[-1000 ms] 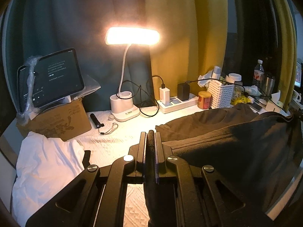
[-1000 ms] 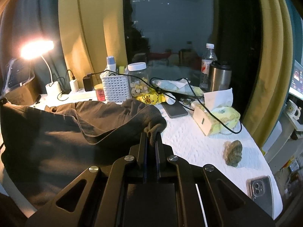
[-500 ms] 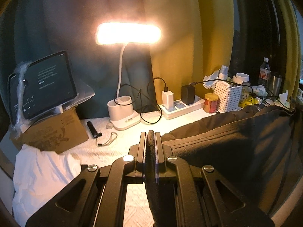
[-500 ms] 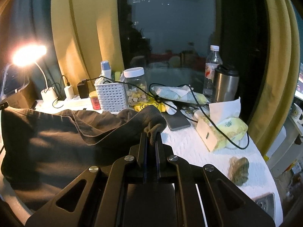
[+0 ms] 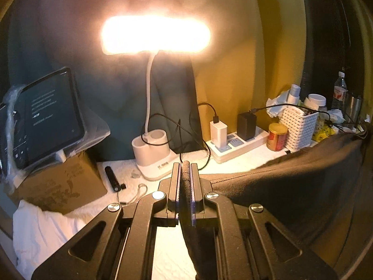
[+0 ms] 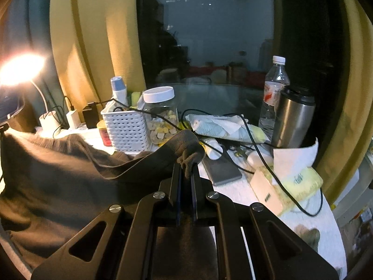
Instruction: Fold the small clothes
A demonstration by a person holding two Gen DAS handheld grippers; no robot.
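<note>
A dark grey garment (image 5: 291, 191) hangs stretched between my two grippers above the white table. In the left wrist view my left gripper (image 5: 186, 166) is shut on one corner of it, a thick fold pinched between the pads, and the cloth runs off to the right. In the right wrist view my right gripper (image 6: 186, 168) is shut on the opposite corner of the dark grey garment (image 6: 60, 182), a bunched tip sticking up past the fingertips, with the cloth sagging away to the left. A white garment (image 5: 42, 231) lies crumpled at the lower left of the left wrist view.
Ahead of the left gripper stand a lit desk lamp (image 5: 155, 35), a tablet (image 5: 51, 114) on a cardboard box (image 5: 60, 186), a power strip (image 5: 235, 144) and a small black torch (image 5: 112, 178). Near the right gripper: white basket (image 6: 127, 128), jar (image 6: 160, 114), phone (image 6: 220, 168), tissue box (image 6: 286, 184), steel mug (image 6: 292, 119), bottle (image 6: 274, 93).
Both grippers have carried the garment forward towards the back of the table; the lamp, basket and jar look larger and closer. Both grips are unchanged.
</note>
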